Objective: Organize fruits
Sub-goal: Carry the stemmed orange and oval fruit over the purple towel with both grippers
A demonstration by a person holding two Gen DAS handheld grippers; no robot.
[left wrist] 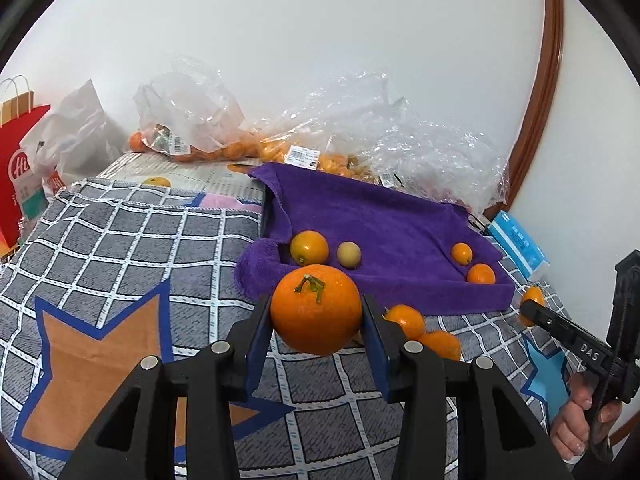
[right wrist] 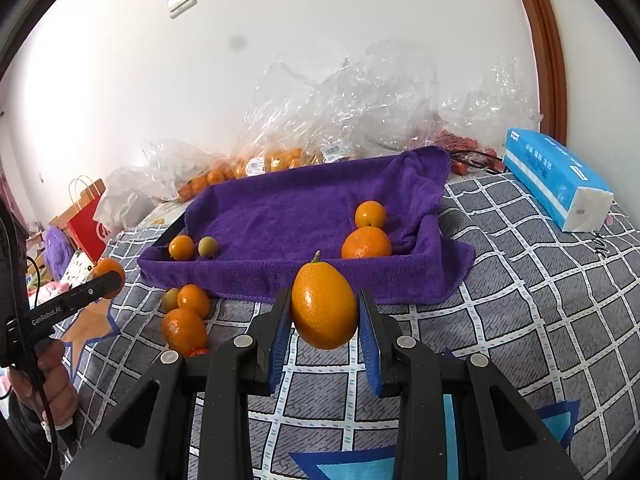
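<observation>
just in front of the person, above the grey checked cloth (right wrist: 520, 288), both tools are loaded: the left gripper (left wrist: 316, 312) is closed on a round orange (left wrist: 316, 308), stem up, and the right gripper (right wrist: 324, 308) pinches an oval kumquat (right wrist: 324, 304) with its long axis upright, stem at the top. what matters next is that the purple towel-lined tray (right wrist: 300, 204) lies straight ahead of both sets of jaws, its near wall just beyond the held fruit, so each piece looks to need a lift forward over that rim. from the right wrist view the right tool seems the nearer to the tray's near wall, though i can't be sure. three loose fruits (right wrist: 186, 316) sit bunched on the cloth beside the tray's near left corner, not yet sorted. inside the tray, two small fruits rest at the left end and two orange ones at the right. further back, crinkled clear bags of fruit (left wrist: 224, 148) lie against the white wall (right wrist: 280, 40), a blue tissue pack (right wrist: 556, 180) off to the right.
</observation>
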